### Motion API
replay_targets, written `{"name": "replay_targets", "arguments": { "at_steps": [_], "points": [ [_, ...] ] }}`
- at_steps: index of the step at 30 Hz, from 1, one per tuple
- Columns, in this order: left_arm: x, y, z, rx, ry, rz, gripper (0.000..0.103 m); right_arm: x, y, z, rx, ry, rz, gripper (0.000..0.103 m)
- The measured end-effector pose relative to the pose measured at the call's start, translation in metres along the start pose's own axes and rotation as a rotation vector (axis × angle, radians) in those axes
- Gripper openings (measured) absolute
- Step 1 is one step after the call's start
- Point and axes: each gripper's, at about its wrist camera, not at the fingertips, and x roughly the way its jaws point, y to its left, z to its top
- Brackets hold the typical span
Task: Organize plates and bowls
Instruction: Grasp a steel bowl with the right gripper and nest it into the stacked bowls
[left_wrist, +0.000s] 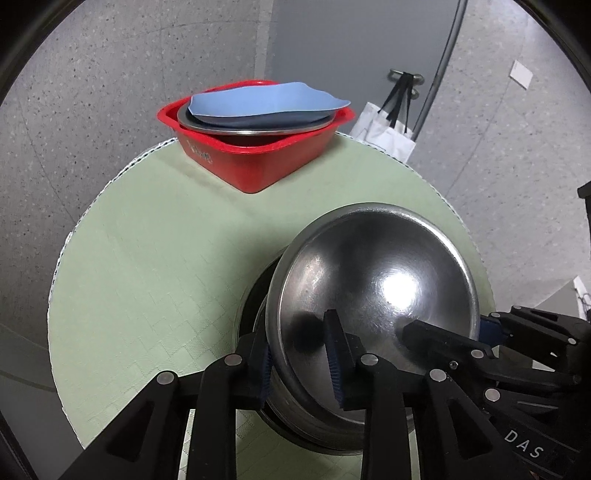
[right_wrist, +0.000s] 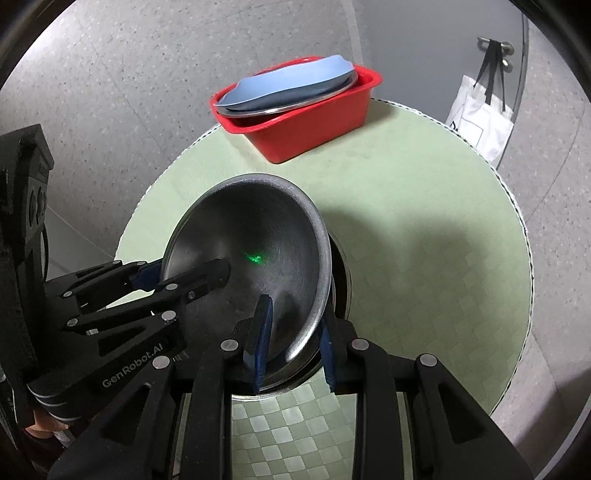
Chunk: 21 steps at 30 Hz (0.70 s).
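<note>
A steel bowl (left_wrist: 373, 280) (right_wrist: 255, 236) is tilted up on edge over another steel bowl (left_wrist: 314, 421) (right_wrist: 341, 280) that sits on the round green table (left_wrist: 147, 258) (right_wrist: 424, 240). My left gripper (left_wrist: 301, 365) is shut on the tilted bowl's rim, one finger inside and one outside. My right gripper (right_wrist: 295, 339) is shut on the same bowl's rim on the opposite side. A red tub (left_wrist: 255, 155) (right_wrist: 314, 122) at the far edge of the table holds a steel plate (left_wrist: 258, 127) (right_wrist: 280, 107) with a blue plate (left_wrist: 262, 101) (right_wrist: 295, 79) on top.
A white tote bag (left_wrist: 384, 133) (right_wrist: 480, 118) hangs from a door handle behind the table. The table's edge runs close around the bowls, with grey speckled floor (left_wrist: 92, 92) below.
</note>
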Motion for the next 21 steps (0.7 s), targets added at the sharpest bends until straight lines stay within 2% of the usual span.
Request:
{"name": "replay_targets", "arguments": {
  "at_steps": [2, 5, 17, 19, 21],
  "points": [
    [-0.002, -0.004, -0.001, 0.009, -0.004, 0.012, 0.025, -0.001, 0.001, 0.001, -0.002, 0.006, 0.0, 0.026],
    [-0.008, -0.011, -0.008, 0.022, -0.008, 0.022, 0.023, -0.004, 0.005, 0.0, -0.01, 0.004, -0.005, 0.033],
    [-0.016, -0.009, -0.019, 0.018, 0.02, 0.011, 0.027, -0.012, 0.008, -0.009, 0.012, 0.016, -0.036, 0.04],
    [-0.02, -0.009, -0.019, 0.017, 0.012, -0.002, 0.03, -0.015, 0.007, -0.01, 0.019, 0.009, -0.043, 0.04],
    [-0.025, -0.008, -0.02, 0.012, 0.008, -0.018, 0.04, -0.02, 0.004, -0.01, 0.03, -0.007, -0.048, 0.041]
  ]
}}
